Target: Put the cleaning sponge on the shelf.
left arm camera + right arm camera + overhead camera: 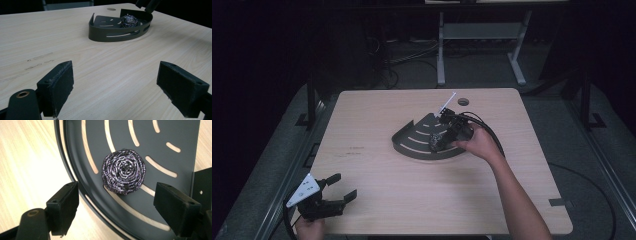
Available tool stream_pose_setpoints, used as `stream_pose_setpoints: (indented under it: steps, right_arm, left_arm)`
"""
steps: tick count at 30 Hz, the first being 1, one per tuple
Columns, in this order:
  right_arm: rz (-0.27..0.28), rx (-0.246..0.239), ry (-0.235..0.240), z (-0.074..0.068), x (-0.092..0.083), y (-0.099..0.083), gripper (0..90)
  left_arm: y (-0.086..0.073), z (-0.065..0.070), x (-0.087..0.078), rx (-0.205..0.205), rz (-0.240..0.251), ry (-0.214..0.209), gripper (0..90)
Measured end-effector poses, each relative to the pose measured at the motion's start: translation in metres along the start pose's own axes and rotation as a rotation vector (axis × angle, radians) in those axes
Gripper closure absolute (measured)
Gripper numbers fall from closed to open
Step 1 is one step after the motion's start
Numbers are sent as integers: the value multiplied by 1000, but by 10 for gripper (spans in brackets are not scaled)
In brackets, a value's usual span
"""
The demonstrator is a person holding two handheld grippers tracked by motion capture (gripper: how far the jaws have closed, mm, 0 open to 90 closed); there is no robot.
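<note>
- Right gripper view looks straight down between my right gripper's (pixel 116 212) two black pads, which stand spread with nothing pinched; the steel wool scourer (pixel 123 171) lies just beyond them, apart from both pads.
- That scourer sits on the slotted floor of the dark fan-shaped tray (pixel 175 140), near its curved wall and clear of the straight end wall.
- I judge it light, springy and rough: a coil of fine wire that will squash under pressure and catch on the pads rather than slip. It should not break, though loose strands may snag in a slot.
- Best hold, I think, is across its round middle, pads on opposite sides, pressed only enough to dent it.
- High view shows my right hand (pixel 479 142) over the tray's right part, near the table's (pixel 377 115) centre.
- My left gripper (pixel 343 188) rests at the near left corner, jaws spread wide and empty, well apart from the tray.
</note>
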State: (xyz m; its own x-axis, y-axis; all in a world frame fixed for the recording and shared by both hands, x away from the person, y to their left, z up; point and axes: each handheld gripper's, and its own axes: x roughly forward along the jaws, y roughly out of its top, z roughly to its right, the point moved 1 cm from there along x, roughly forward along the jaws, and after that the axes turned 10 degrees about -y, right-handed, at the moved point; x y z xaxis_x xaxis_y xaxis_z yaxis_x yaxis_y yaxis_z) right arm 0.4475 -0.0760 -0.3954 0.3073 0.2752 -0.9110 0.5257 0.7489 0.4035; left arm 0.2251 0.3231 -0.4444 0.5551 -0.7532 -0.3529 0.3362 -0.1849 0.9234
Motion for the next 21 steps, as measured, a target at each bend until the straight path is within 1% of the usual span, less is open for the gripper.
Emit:
stream_pose_setpoints:
  steps: [6, 14, 15, 17, 21]
  right_arm:
    - [5, -19, -13, -5, -6, -6, 201]
    - [12, -19, -16, -9, -12, -13, 198]
    - [13, -25, -16, -9, -12, -14, 198]
    - [12, -17, -11, -9, -13, -16, 196]
    - [21, -18, -9, -11, -15, -20, 196]
  left_arm:
    - [0, 1, 0, 0, 2, 1, 133]
    - [0, 1, 0, -1, 2, 0, 133]
    - [0, 1, 0, -1, 2, 0, 133]
    - [0, 1, 0, -1, 3, -1, 133]
    - [0, 1, 1, -1, 1, -1, 133]
